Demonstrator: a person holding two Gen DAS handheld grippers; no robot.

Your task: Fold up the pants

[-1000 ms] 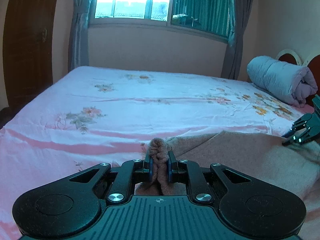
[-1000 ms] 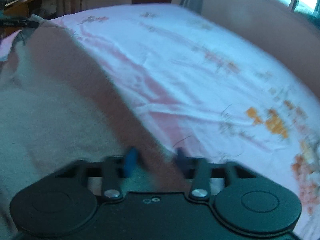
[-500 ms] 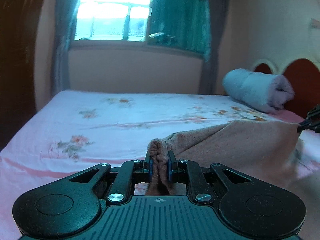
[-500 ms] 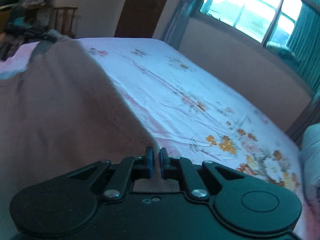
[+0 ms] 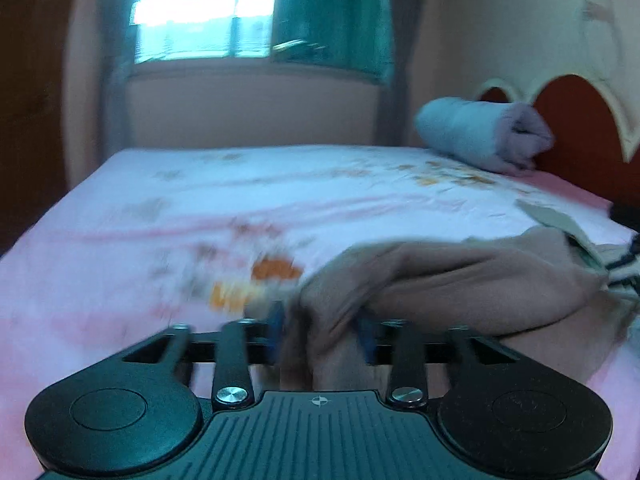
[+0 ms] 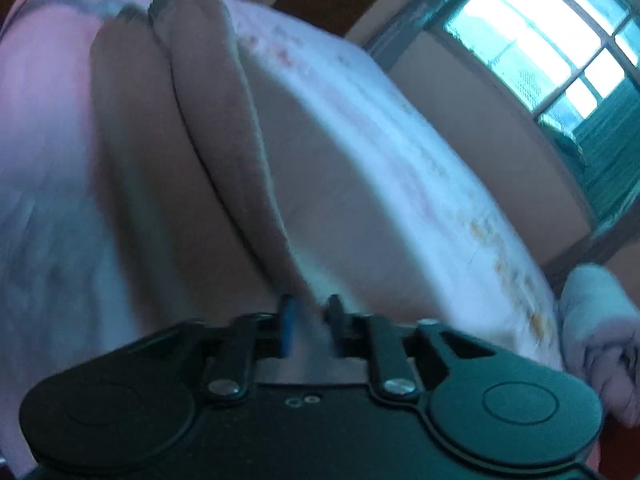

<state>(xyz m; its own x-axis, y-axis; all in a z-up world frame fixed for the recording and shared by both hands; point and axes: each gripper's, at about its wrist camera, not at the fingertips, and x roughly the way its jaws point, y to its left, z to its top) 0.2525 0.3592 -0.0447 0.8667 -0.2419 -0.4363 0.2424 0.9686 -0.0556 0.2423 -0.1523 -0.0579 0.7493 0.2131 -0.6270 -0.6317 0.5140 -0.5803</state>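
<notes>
The brown pants (image 5: 460, 280) lie bunched on the pink floral bed sheet (image 5: 200, 200), folded over into a thick double layer. My left gripper (image 5: 320, 332) is low over their near end. Its jaws are opening, and a loose fold of brown cloth still sits between the blue pads (image 5: 276, 332). In the blurred right wrist view the pants (image 6: 208, 128) run away from me as a long folded edge. My right gripper (image 6: 311, 324) sits at their near edge, jaws opening with a narrow gap. I cannot tell if cloth remains in that gap.
A rolled pale blanket (image 5: 480, 132) lies by the red headboard (image 5: 580, 120) at the right. The same rolled blanket (image 6: 600, 320) shows at the right edge of the other view. A curtained window (image 5: 200, 20) stands behind the bed. Bare bed sheet (image 6: 380, 160) stretches beyond the pants.
Both hands swept sideways along the bed with the pants. The left jaws, shut on bunched cloth before, now stand apart. The right jaws went from shut to slightly apart.
</notes>
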